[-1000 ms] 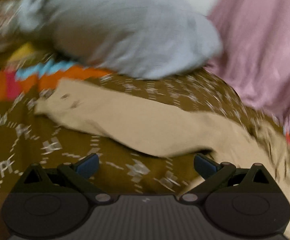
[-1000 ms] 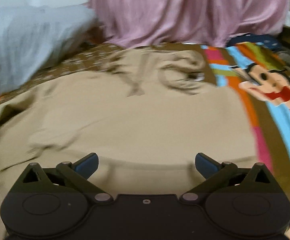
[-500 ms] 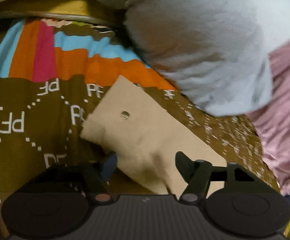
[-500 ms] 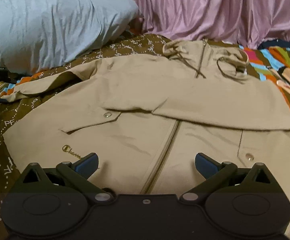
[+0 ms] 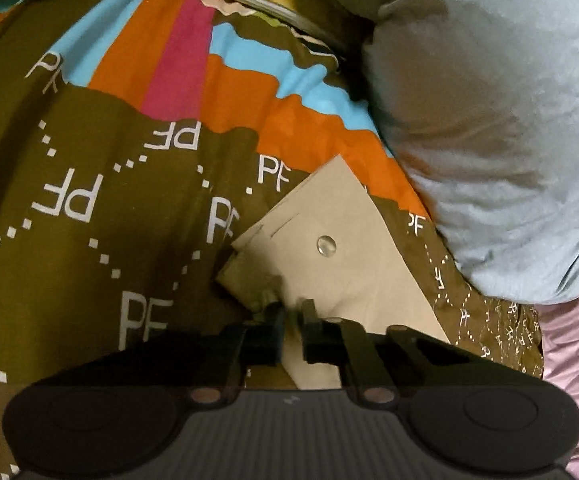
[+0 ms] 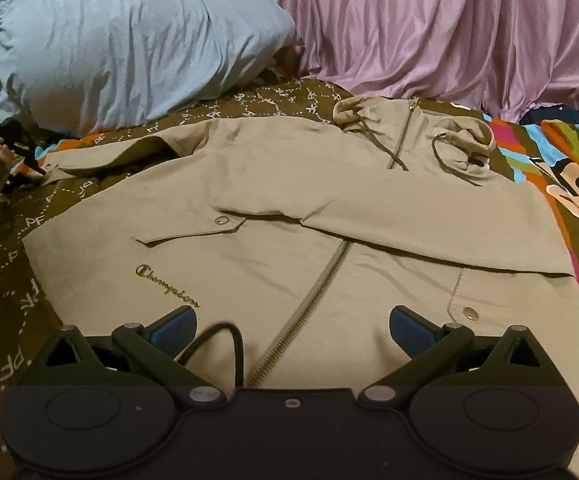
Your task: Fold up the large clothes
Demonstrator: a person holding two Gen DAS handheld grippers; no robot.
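A tan hooded zip jacket [image 6: 289, 208] lies front-up on the patterned bedspread [image 6: 5, 280], one sleeve folded across its chest, the other stretched out to the left. In the left wrist view my left gripper [image 5: 292, 316] is shut on the cuff of that left sleeve [image 5: 329, 248], near its snap button. The left gripper also shows in the right wrist view [image 6: 13, 148] at the far left, in a hand. My right gripper [image 6: 291, 326] is open and empty, hovering over the jacket's lower hem by the zipper.
A grey-blue pillow [image 6: 129, 44] lies at the head of the bed, close behind the sleeve cuff [image 5: 489, 120]. A pink curtain [image 6: 449, 28] hangs behind. A dark garment [image 6: 561, 118] sits at the far right.
My left gripper has closed on the sleeve cuff; half a second ago its jaws were apart around it. The right gripper has stayed open, nearly still.
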